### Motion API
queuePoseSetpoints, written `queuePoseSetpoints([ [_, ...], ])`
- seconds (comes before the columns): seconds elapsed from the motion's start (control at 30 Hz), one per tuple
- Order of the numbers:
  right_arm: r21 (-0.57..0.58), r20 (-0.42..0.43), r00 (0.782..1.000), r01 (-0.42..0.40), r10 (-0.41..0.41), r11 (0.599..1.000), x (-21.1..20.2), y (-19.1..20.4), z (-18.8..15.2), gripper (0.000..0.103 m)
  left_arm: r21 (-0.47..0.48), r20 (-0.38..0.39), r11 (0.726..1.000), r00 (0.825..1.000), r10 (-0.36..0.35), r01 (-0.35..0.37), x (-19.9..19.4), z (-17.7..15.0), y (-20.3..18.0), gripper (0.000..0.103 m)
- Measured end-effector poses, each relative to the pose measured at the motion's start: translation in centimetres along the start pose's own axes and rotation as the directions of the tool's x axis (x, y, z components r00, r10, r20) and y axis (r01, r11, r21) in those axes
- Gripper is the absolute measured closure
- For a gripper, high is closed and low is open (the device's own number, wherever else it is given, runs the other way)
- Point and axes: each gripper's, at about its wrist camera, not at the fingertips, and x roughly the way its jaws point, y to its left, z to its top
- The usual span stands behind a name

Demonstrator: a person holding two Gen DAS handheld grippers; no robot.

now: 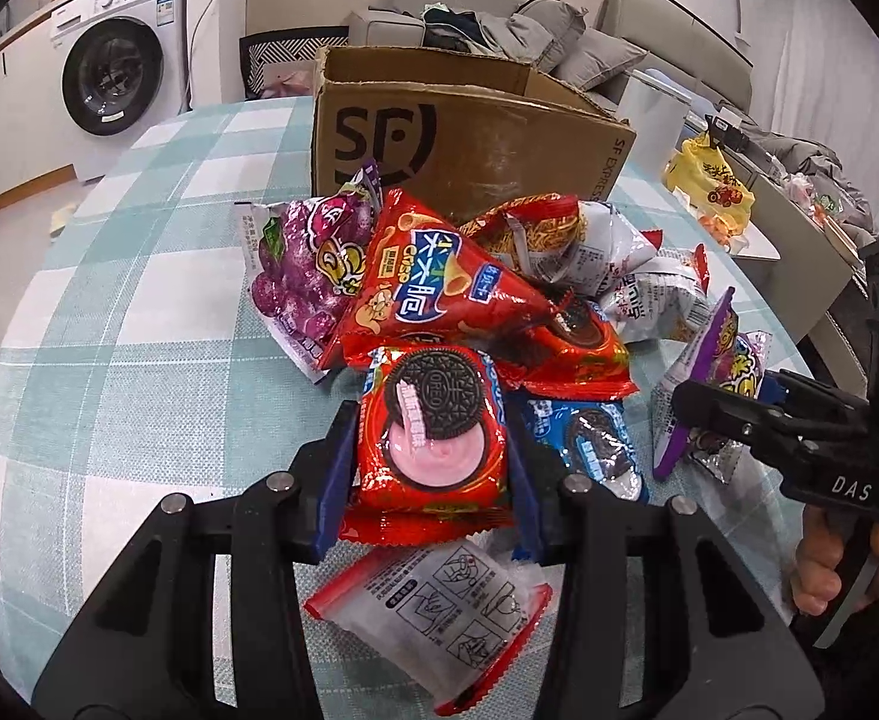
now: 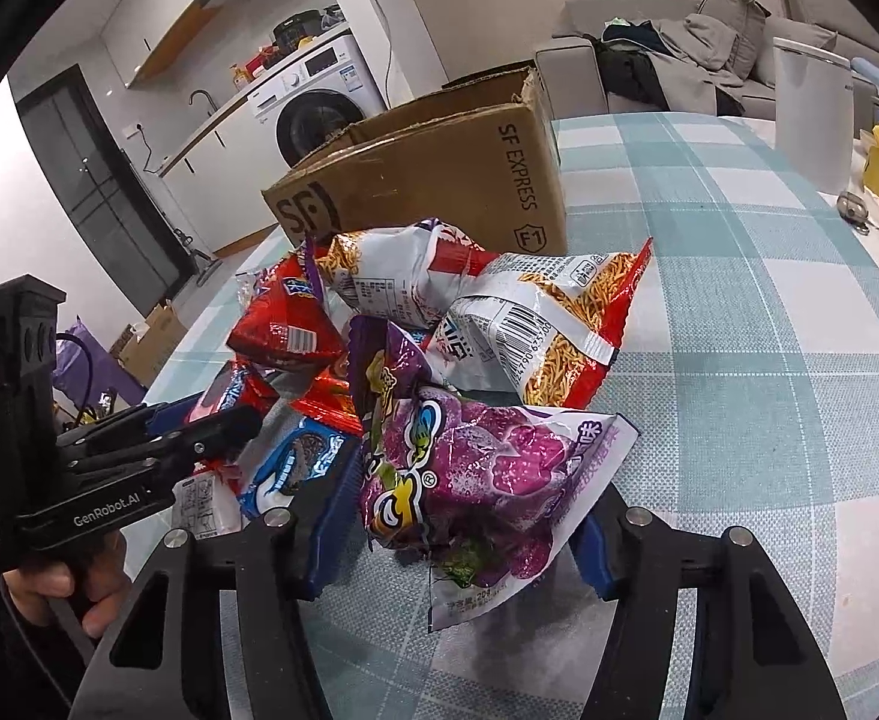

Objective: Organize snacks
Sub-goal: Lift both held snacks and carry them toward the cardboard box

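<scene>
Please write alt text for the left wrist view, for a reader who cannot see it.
The left tool is shut on a red Oreo packet at the near edge of a snack pile on a checked tablecloth. An open cardboard box stands behind the pile, and the right tool grips a purple snack bag at the right.

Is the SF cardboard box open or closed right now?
Open: the cardboard box has its top flaps up, its inner walls visible. What it holds cannot be told.

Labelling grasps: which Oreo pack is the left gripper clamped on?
The red strawberry Oreo pack, squeezed in the left gripper; the blue Oreo pack lies free beside it.
</scene>
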Motion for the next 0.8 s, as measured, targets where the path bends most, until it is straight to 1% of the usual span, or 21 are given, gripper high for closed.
queuePoseSetpoints([
  [0.17,0.005,0.006,1.000,-0.030,0.030,1.000,-0.5,-0.1,0.1,0.041,0.002,0.010,1.000,1.000,-0.013,0.013,-0.2,-0.2,-0.4,0.061],
  [0.33,0.006,0.036,0.997,-0.075,0.075,0.997,-1.4,0.2,0.2,0.041,0.007,0.022,1.000,0.999,-0.023,0.023,-0.5,-0.1,-0.7,0.061],
  [0.63,-0.039,0.082,0.993,-0.079,0.082,0.996,-2.5,1.8,0.6,0.041,0.024,0.066,0.999,0.997,-0.034,0.032,-1.7,0.0,-1.4,0.061],
  [0.8,-0.054,0.113,0.988,-0.104,0.109,0.993,-3.2,2.2,0.7,0.041,0.032,0.093,0.999,0.995,-0.038,0.035,-2.6,0.5,-1.7,0.061],
])
